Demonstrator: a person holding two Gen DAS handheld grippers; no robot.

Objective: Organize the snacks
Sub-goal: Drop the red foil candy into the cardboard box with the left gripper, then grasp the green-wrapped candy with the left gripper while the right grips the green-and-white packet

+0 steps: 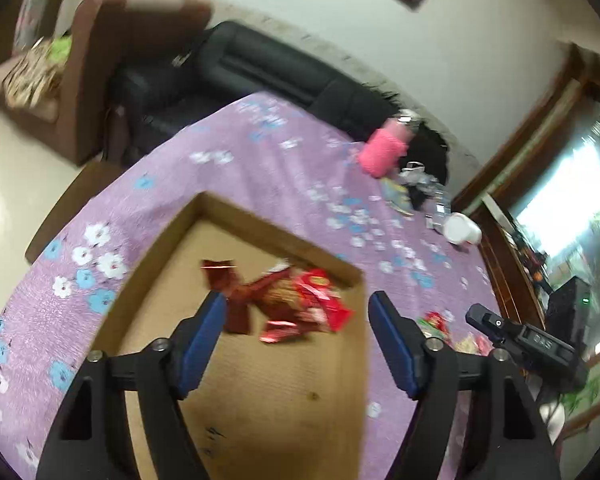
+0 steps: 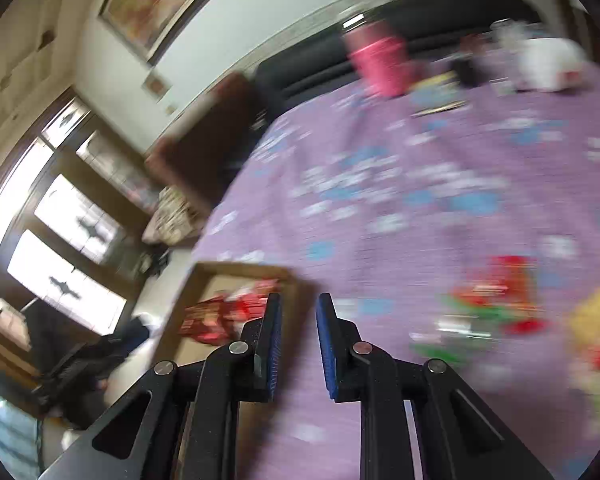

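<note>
A shallow cardboard box (image 1: 204, 216) lies on the purple flowered cloth. Several red snack packets (image 1: 296, 300) lie in its far part. My left gripper (image 1: 298, 312) hangs wide open and empty above the box, just short of the packets. The right gripper's tip (image 1: 484, 320) shows at the right of this view. In the blurred right wrist view, my right gripper (image 2: 298, 308) is over the cloth beside the box (image 2: 204, 276), jaws a narrow gap apart, nothing between them. Loose red and green packets (image 2: 496, 296) and a yellow one (image 2: 596, 320) lie to its right.
A pink bottle (image 1: 382, 150), a white cup (image 1: 462, 230) and clutter stand at the table's far side. A black sofa (image 1: 268, 64) and a brown armchair (image 1: 80, 92) stand beyond the table. More loose packets (image 1: 436, 322) lie right of the box.
</note>
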